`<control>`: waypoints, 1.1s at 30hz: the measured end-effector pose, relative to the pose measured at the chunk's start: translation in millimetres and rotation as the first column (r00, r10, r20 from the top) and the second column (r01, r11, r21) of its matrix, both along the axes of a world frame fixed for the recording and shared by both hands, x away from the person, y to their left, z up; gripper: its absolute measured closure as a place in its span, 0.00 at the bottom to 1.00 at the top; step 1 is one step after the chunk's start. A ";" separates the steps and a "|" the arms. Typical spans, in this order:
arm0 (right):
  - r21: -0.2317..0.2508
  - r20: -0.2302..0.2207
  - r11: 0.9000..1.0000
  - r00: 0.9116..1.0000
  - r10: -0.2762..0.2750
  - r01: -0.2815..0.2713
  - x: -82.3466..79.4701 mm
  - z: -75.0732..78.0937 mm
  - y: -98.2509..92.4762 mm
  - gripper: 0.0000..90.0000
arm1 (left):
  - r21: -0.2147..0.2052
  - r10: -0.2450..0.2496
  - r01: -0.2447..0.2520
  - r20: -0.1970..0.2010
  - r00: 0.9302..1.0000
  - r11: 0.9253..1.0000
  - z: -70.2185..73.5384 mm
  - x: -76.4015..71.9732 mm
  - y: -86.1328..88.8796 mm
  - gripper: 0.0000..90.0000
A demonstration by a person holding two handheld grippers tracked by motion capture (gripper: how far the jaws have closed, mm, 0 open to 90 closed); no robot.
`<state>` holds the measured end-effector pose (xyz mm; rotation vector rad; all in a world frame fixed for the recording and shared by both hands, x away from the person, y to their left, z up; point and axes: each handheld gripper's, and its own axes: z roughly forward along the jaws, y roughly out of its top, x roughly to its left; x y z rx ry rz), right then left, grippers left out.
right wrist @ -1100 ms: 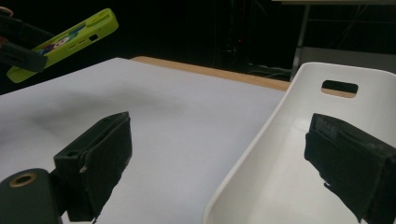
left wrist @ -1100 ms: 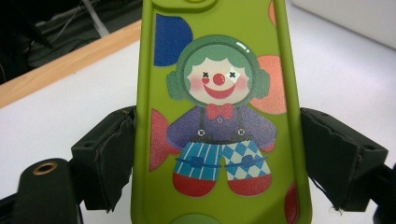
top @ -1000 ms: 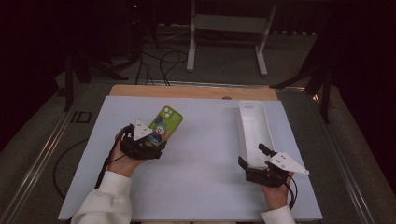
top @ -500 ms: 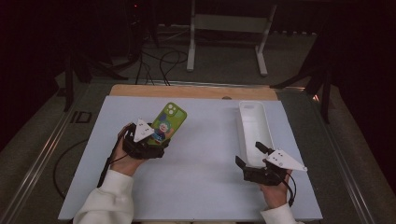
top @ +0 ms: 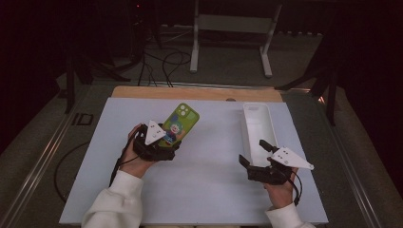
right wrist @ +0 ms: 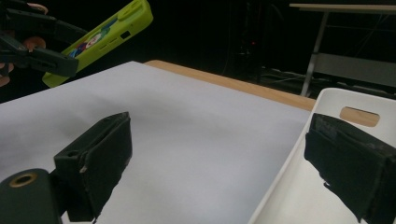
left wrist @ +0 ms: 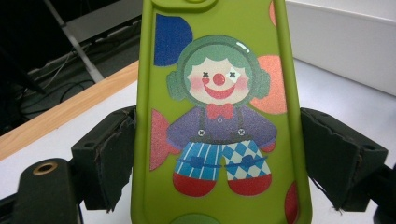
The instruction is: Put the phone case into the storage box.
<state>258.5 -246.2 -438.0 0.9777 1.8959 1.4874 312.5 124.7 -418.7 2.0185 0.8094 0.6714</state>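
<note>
High view: left tongs (top: pixel 174 142) grip the green phone case (top: pixel 179 124) by its long edges, lifted and tilted off the white surface (top: pixel 199 190), well left of the white tray (top: pixel 257 128).
Right tongs: (top: pixel 254 153) spread wide, nothing between them, hovering at the tray's near end.
Step in hand: carrying stage, by my reading; case lifted, not yet delivered.
Next move: likely swing the case rightward over the tray, level it, lower, then release.
Markings: cartoon clown (left wrist: pixel 219 126) printed on the case; no readable text. "ID" (top: pixel 82 118) left of the tray, beyond the surface edge.
</note>
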 end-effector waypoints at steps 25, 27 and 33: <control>0.036 -0.046 0.997 0.997 0.069 -0.067 18.3 19.3 21.6 0.08 | 0.000 -0.045 0.045 0.052 0.998 0.999 4.7 -4.7 -21.3 0.18; 0.039 -0.049 0.997 0.996 0.074 -0.073 19.9 19.9 22.8 0.08 | -0.002 -0.051 0.051 0.057 0.997 0.999 5.1 -5.3 -23.2 0.18; 0.051 -0.069 0.995 0.994 0.088 -0.084 24.3 21.5 26.9 0.08 | 0.003 -0.067 0.067 0.063 0.996 0.998 6.6 -7.3 -28.4 0.18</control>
